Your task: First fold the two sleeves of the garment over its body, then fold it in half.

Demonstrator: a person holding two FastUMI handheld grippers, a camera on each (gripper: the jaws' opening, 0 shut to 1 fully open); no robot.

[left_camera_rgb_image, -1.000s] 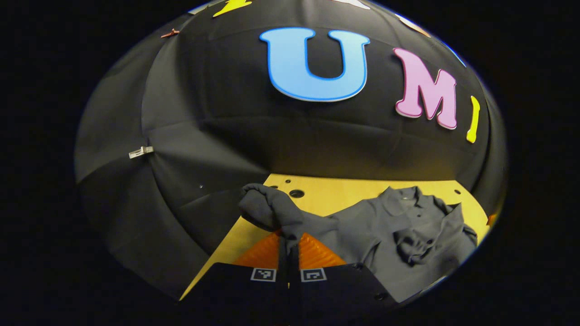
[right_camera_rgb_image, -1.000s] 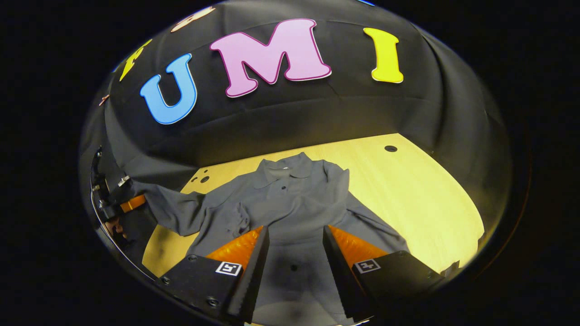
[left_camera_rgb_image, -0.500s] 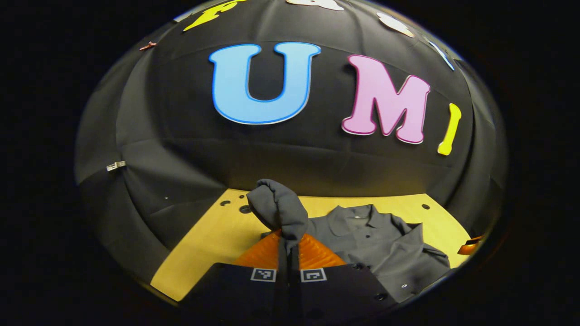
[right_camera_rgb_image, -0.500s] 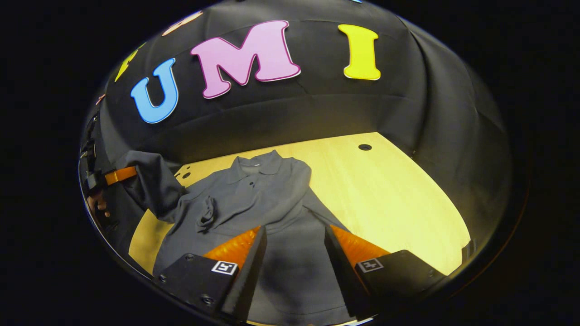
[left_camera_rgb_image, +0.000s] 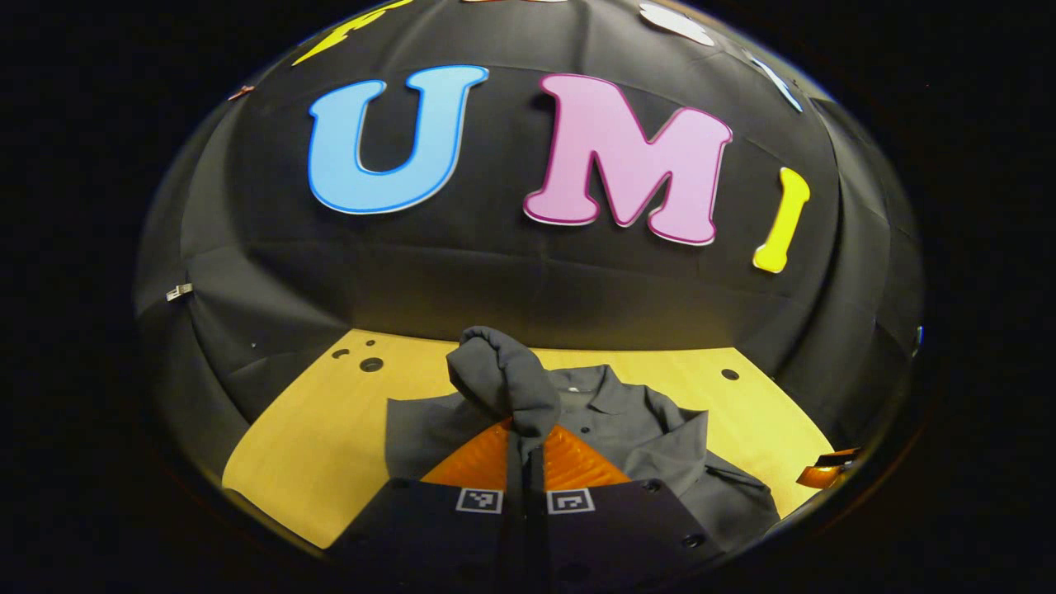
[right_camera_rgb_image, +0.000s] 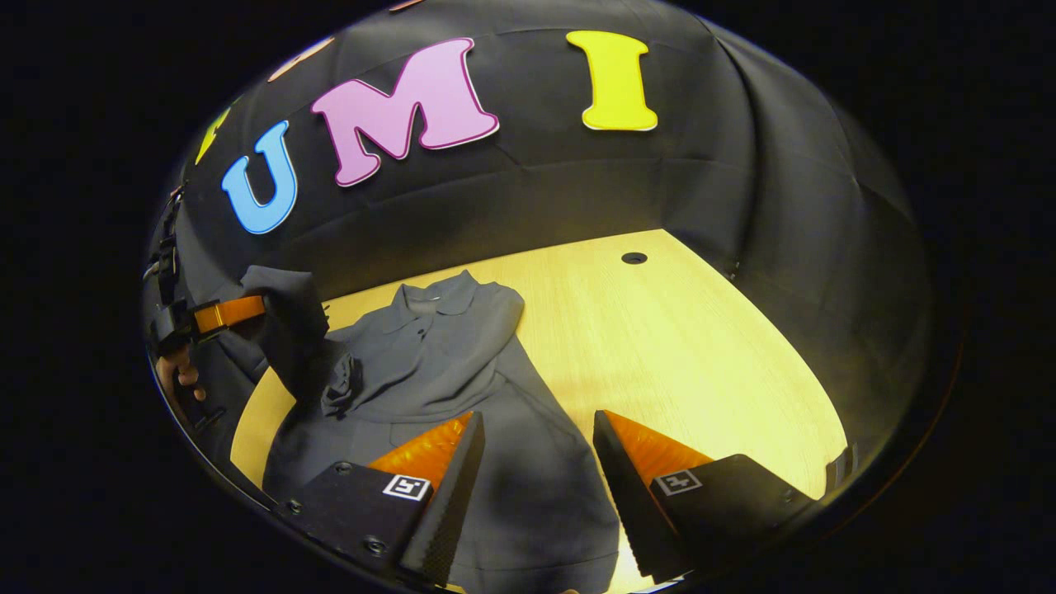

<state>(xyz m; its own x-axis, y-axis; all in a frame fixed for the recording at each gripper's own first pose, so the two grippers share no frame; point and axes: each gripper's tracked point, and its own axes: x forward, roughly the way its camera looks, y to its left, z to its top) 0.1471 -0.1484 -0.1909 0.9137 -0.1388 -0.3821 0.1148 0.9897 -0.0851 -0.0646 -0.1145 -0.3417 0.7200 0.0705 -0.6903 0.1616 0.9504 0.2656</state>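
Observation:
A grey collared shirt lies front-up on the wooden table. My left gripper is shut on the end of one sleeve, which bunches above its fingertips, lifted over the shirt's body. In the right gripper view, that left gripper holds the hanging sleeve at the shirt's left side. My right gripper is open above the shirt's lower part, with cloth showing between the fingers but not pinched. The other sleeve lies folded across the chest.
The booth's black cloth wall stands close behind the table. Small holes mark the tabletop at the far right, and more holes at the far left. Bare table spreads to the right of the shirt. A hand holds the left gripper.
My left gripper has carried the lifted sleeve from the shirt's left side inward over its body. My right gripper stayed open and drifted to the right, so the shirt sits further left in its view.

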